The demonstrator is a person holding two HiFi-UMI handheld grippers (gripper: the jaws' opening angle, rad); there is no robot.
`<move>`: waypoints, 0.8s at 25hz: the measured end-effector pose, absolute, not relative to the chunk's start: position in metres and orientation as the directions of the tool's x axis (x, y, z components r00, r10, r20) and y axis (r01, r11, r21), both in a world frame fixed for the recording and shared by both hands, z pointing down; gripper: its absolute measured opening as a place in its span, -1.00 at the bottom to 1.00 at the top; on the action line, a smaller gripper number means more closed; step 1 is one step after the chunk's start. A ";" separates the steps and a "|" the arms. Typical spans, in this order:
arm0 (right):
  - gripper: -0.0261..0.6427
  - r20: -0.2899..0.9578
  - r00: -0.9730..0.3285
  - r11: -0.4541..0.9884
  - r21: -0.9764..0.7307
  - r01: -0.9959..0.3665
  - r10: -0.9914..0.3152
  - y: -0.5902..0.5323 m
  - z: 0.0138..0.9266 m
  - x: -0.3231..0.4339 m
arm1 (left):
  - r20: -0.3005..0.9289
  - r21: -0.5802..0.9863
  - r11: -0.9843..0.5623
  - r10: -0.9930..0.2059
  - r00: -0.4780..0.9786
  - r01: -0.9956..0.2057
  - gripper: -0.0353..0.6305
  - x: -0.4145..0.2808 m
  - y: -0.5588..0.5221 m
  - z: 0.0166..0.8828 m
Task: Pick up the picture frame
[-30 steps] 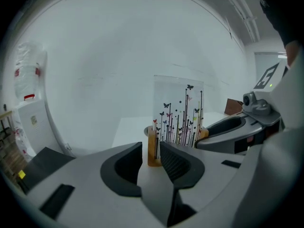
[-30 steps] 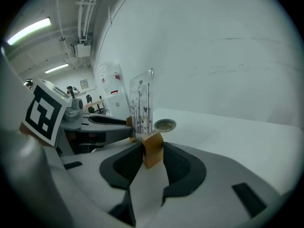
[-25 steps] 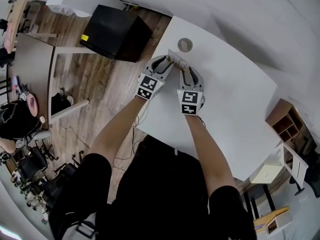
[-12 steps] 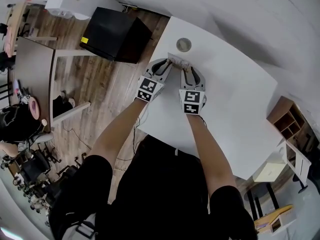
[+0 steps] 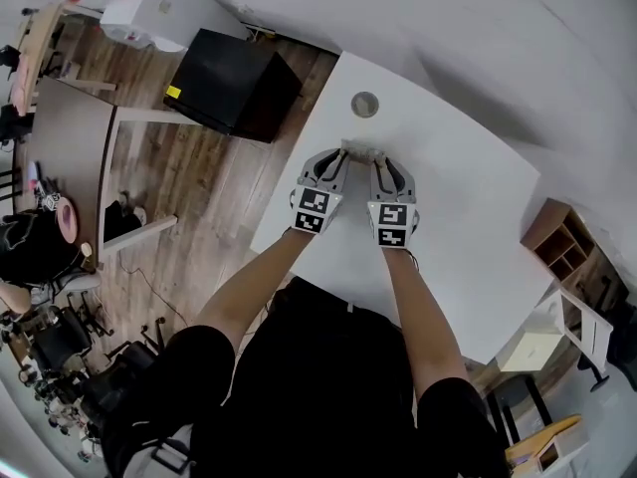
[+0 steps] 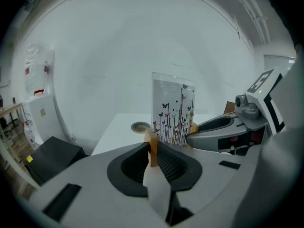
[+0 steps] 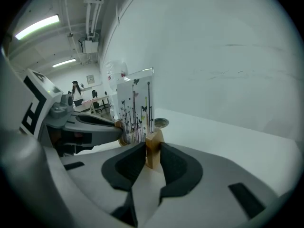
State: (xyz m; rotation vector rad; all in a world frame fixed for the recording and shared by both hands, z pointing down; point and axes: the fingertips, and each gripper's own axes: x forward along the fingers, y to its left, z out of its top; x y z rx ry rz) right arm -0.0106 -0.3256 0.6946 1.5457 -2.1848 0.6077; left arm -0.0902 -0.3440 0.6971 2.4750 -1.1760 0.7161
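Wood-footed clear picture frame (image 6: 173,110) clamped in just-closing jaws: left hand-held gripper (image 6: 153,150), right hand-held gripper (image 7: 153,152).

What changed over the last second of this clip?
Both sets of jaws have just been closing: the left gripper and right gripper now clamp the picture frame at its lower corners. It has come slightly toward the person, away from the grommet. The frame stays upright; the table is unchanged.

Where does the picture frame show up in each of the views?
Head view: picture frame upper centre, over the white table.
Left gripper view: centre, upright.
Right gripper view: slightly left of centre, upright.
Shared landmark: round grommet beyond it.
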 end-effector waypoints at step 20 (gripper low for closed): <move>-0.63 0.473 -0.373 0.354 -0.132 -0.926 -0.798 -0.200 0.606 -0.027 | 0.512 0.080 -0.541 -0.699 0.500 -0.837 -0.71 -0.109 -0.212 0.610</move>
